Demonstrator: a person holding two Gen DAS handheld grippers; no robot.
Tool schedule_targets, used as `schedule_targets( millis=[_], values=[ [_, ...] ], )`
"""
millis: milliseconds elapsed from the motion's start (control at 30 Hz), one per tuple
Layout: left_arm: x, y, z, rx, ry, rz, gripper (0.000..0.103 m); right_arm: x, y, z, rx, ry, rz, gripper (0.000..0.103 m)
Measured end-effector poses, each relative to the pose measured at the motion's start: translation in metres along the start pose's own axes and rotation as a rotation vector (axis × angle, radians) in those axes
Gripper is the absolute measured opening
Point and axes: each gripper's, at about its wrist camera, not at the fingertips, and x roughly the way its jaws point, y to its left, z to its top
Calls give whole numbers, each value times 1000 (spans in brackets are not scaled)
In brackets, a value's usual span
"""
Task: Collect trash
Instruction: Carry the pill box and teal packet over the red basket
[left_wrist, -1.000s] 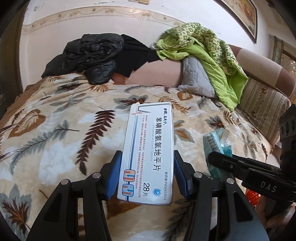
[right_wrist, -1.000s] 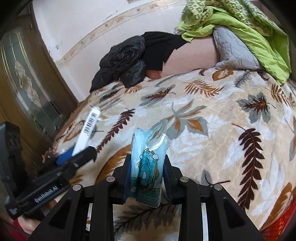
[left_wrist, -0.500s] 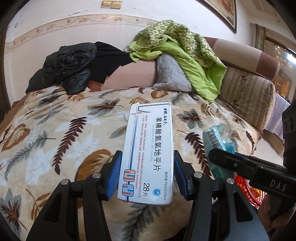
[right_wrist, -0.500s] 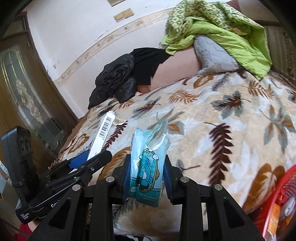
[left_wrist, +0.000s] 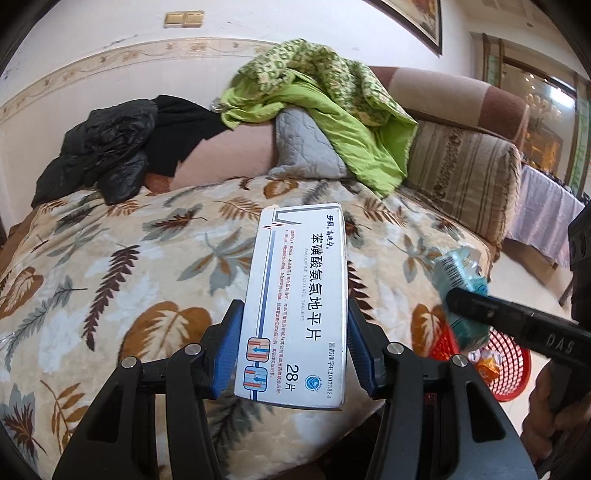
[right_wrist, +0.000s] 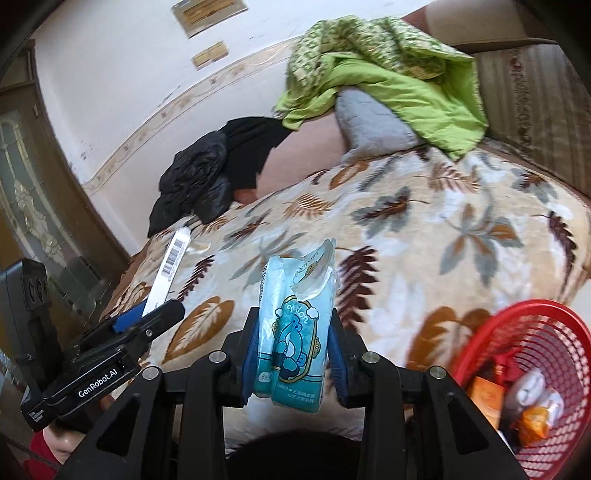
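Grippers tilt downward above a leaf-print blanket (left_wrist: 110, 258): left gripper (left_wrist: 291, 347) clamps a pill box (left_wrist: 299, 306), right gripper (right_wrist: 291, 354) clamps a tissue pack (right_wrist: 295, 332) beside a red basket (right_wrist: 546, 332).

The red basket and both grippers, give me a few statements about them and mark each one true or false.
1. The left gripper clamps a white medicine box. True.
2. The right gripper is empty. False: it clamps a light blue tissue pack.
3. The red basket already holds some trash. True.
4. The red basket sits on the leaf-patterned blanket. False: it stands lower, beside the blanket's edge.
5. The medicine box is crushed flat. False: it keeps its shape.
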Motion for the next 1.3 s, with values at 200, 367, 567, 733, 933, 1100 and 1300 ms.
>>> schedule_targets(
  millis=[200,367,567,733,933,1100,1300],
  values=[
    [9,-30,2,56,17,-34,52,-31,-35,1,59,-32,-54,36],
    [14,-52,4,103,31,-65,52,-53,-68,-3,115,-38,-119,37],
    [19,-79,14,158,42,-120,52,-77,-105,-9,186,-44,-193,37],
    [23,-110,18,205,58,-188,52,-98,-129,-11,224,-63,-253,38],
    [28,-153,15,261,99,-284,52,-111,-143,-15,253,-65,-280,38],
    [32,-179,10,289,149,-349,52,-119,-148,-16,250,-67,-295,38],
    [40,-198,7,312,184,-378,52,-125,-158,-16,268,-70,-305,38]
  ],
)
